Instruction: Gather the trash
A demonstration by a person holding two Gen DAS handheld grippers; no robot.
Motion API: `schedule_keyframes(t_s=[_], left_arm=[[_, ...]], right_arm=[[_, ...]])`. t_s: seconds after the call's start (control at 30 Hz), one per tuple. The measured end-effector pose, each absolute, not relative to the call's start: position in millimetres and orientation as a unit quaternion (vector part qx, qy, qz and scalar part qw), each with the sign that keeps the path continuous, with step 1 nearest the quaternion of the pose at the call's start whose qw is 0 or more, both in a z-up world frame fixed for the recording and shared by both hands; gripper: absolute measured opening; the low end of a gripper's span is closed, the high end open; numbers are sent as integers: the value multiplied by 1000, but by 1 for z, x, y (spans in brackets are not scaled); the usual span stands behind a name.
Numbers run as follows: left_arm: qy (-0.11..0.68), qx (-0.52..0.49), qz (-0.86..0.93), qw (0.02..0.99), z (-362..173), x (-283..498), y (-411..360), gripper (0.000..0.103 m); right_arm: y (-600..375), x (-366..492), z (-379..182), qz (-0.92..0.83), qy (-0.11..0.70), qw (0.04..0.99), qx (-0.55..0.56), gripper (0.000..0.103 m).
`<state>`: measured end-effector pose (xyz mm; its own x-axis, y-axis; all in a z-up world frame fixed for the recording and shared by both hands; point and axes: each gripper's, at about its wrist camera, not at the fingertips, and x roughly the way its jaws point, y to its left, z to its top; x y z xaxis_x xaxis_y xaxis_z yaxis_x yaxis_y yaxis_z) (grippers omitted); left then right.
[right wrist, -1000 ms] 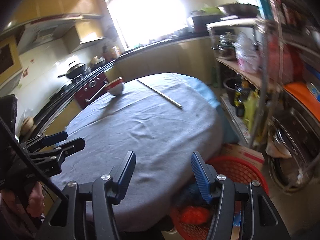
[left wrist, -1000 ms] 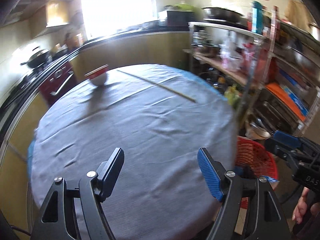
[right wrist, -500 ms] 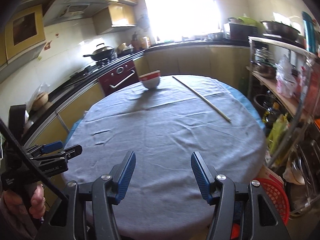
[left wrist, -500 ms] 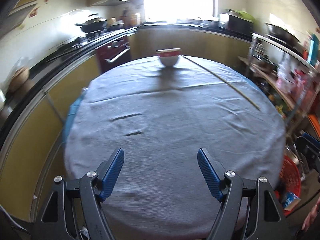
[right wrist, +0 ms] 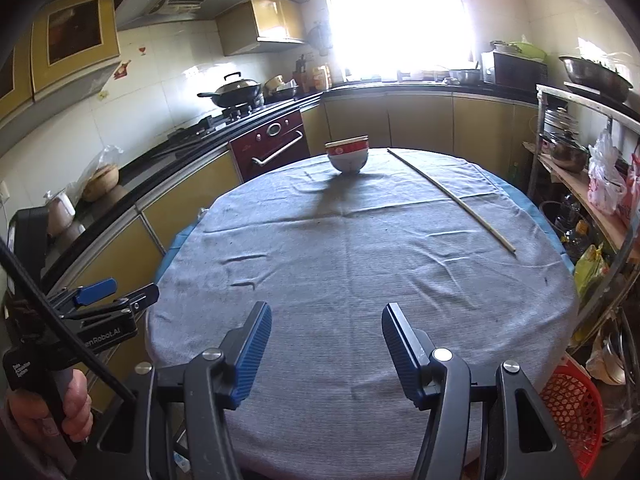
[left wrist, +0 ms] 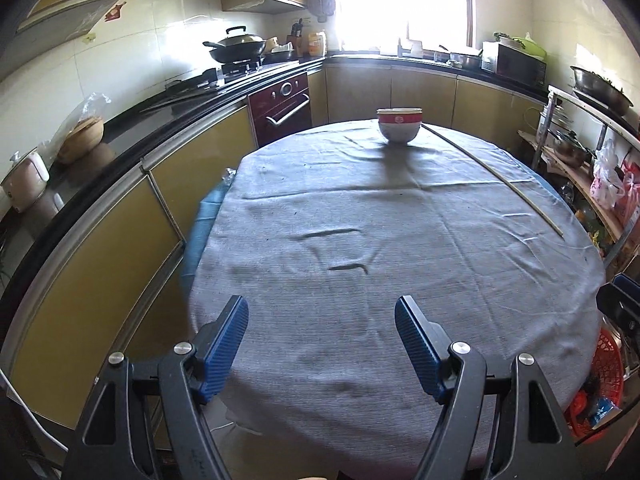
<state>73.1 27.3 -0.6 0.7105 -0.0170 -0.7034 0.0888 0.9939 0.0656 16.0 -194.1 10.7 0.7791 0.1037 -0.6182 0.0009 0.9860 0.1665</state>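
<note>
A person stands at the near edge of a round table (left wrist: 400, 240) draped in a grey cloth, holding a two-finger gripper in each hand. Both grippers point forward and down over the near edge. The left gripper (left wrist: 320, 344) has its blue-padded jaws spread wide with nothing between them. The right gripper (right wrist: 326, 344) is also parted and empty, a little narrower. In the right wrist view, the person's left hand (right wrist: 60, 404) wraps the handle of the left gripper off the table's left edge.

Little that could count as trash shows on the cloth. A red-and-white bowl (left wrist: 399, 125) stands at the far edge, and a long thin stick (left wrist: 496, 174) lies slanting along the far right side, from just beside the bowl toward the right edge. A red mesh basket (right wrist: 572, 412) sits on the floor below the table's near right edge, with some scraps inside in the left wrist view.

This looks like a scanning step between pickups, or near the end of the job. If the stick counts as trash, the next move calls for a long reach across to the right edge, jaws closing on the thin shaft.
</note>
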Motion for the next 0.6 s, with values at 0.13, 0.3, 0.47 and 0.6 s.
schedule_keyframes(t_s=[0.13,0.3,0.47,0.6], left_arm=[[377,44,-22,925,-1,77,34,76],[378,39,-14,925,-1,83,43,76],[382,45,-11,923,-4,89,48,76],[385,45,-11,922,-6,93,50,76]], right_arm=[[-184,19,11,27,331,941,66,61],[-173,24,12,22,324,945,46,61],[-165,33,11,23,325,945,38,61],[-161,42,9,26,329,943,40,61]])
